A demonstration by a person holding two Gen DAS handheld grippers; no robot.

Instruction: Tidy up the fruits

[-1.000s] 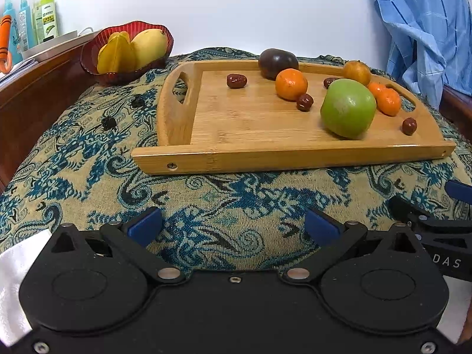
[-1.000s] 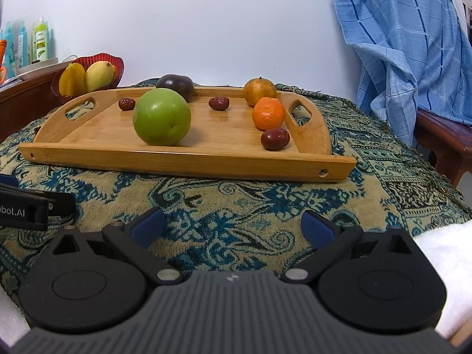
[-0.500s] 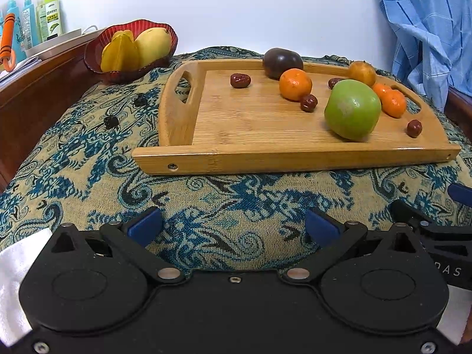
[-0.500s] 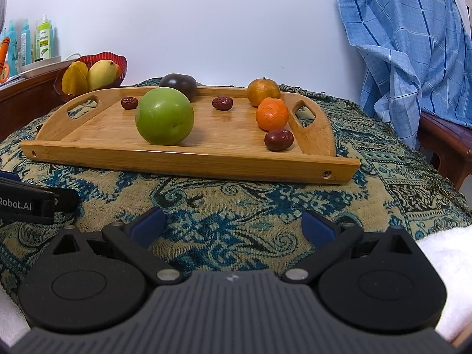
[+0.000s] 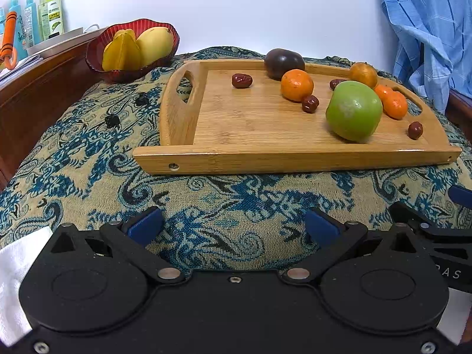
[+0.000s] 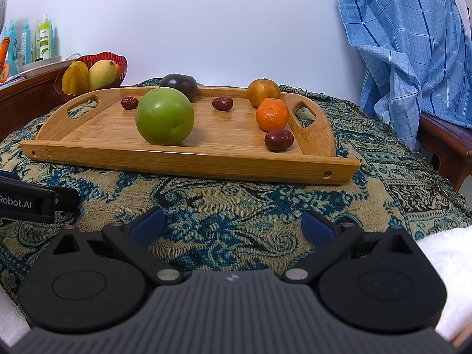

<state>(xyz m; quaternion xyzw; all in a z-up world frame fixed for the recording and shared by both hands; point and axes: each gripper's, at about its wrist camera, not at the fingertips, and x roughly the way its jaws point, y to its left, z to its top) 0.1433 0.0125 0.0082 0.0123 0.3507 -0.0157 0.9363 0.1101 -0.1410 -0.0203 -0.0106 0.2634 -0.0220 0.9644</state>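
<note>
A bamboo tray lies on the patterned cloth. On it sit a big green fruit, a dark purple fruit, several small oranges and several red dates. A red bowl at the back left holds a starfruit and a mango. My left gripper and my right gripper both stand open and empty over the cloth, short of the tray's front edge.
Bottles stand on a wooden ledge at the left. A blue checked cloth hangs over a chair at the right. The other gripper shows at each view's side edge. White towels lie near the bottom corners.
Both views have shifted slightly, with the tray drifting right and a little lower in frame. The fruit has not moved and both grippers stay open.
</note>
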